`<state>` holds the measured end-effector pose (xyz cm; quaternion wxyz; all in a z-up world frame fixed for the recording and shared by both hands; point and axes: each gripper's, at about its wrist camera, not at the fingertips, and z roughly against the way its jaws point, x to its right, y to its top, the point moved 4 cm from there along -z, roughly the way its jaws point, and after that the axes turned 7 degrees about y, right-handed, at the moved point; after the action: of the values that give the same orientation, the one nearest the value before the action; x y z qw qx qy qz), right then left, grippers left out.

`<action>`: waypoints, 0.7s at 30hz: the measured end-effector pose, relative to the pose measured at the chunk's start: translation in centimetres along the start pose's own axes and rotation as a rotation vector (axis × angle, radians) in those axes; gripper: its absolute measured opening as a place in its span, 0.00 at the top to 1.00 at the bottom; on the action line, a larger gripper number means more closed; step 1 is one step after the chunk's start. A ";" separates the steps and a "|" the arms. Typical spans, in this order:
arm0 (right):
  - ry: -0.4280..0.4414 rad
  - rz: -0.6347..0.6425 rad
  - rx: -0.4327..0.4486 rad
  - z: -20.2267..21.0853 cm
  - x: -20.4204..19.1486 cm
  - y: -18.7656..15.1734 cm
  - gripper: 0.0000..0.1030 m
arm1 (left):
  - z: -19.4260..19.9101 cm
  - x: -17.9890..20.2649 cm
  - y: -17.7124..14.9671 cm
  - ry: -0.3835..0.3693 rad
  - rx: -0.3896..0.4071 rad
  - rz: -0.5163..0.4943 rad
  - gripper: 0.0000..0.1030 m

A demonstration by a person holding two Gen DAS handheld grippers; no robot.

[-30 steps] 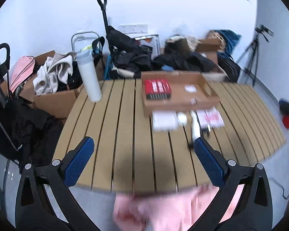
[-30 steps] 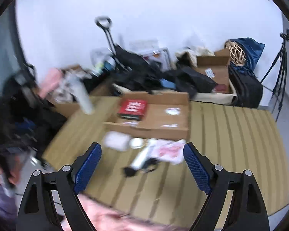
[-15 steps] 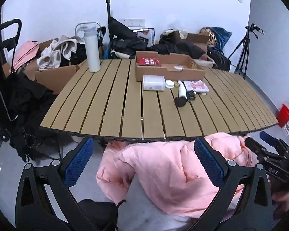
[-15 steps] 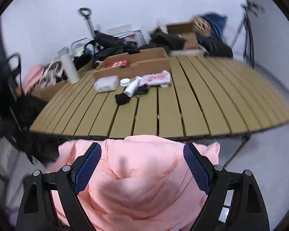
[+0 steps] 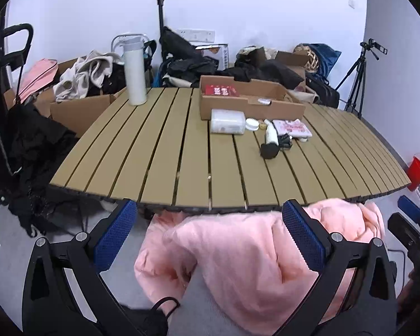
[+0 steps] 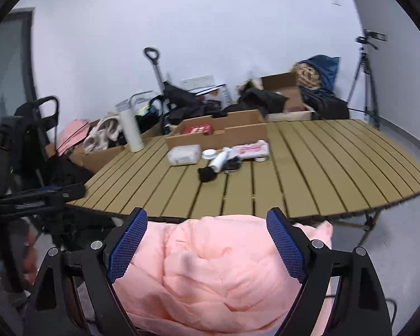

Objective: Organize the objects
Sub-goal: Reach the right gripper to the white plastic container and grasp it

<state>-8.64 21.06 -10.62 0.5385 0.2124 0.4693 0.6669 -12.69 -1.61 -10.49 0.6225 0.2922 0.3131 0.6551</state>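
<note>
On the slatted wooden table (image 5: 159, 151) a shallow cardboard tray (image 5: 252, 106) holds a red box (image 5: 221, 90). In front of it lie a clear plastic container (image 5: 227, 121), a white lid (image 5: 251, 124), a white tube with a black cap (image 5: 270, 137) and a pink-printed packet (image 5: 292, 127). A tall white bottle (image 5: 135, 70) stands at the far left. My left gripper (image 5: 210, 235) and right gripper (image 6: 207, 246) both hang open below the table's near edge, over a pink padded garment (image 6: 224, 266). Neither pair of pads presses on anything.
Cardboard boxes of clothes (image 5: 78, 103) and black bags (image 5: 187, 61) crowd the far and left sides of the table. A tripod (image 5: 358, 84) stands at the right wall and a red cup (image 5: 417, 168) sits low on the right. The other gripper (image 6: 39, 196) shows at the left.
Both grippers have drawn back and down from over the table to below its near edge, and the pink garment now fills the lower part of both views. The jaws stayed equally wide.
</note>
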 end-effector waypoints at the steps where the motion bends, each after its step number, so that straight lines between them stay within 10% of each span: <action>1: 0.004 0.002 -0.033 -0.8 0.2 0.6 0.13 | -0.3 0.2 0.3 -0.005 0.003 -0.017 0.00; 11: -0.114 0.058 -0.171 -16.8 3.9 10.5 0.14 | -12.2 0.6 9.9 -0.042 -0.056 -0.028 0.00; 21: 0.156 -0.121 -0.402 -34.9 4.7 11.5 0.63 | -26.8 1.2 12.9 -0.210 -0.178 -0.012 0.25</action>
<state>-43.67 11.76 -18.23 0.5712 0.0198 0.3791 0.7278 -41.62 -2.06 -17.48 0.6792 0.3010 0.1885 0.6422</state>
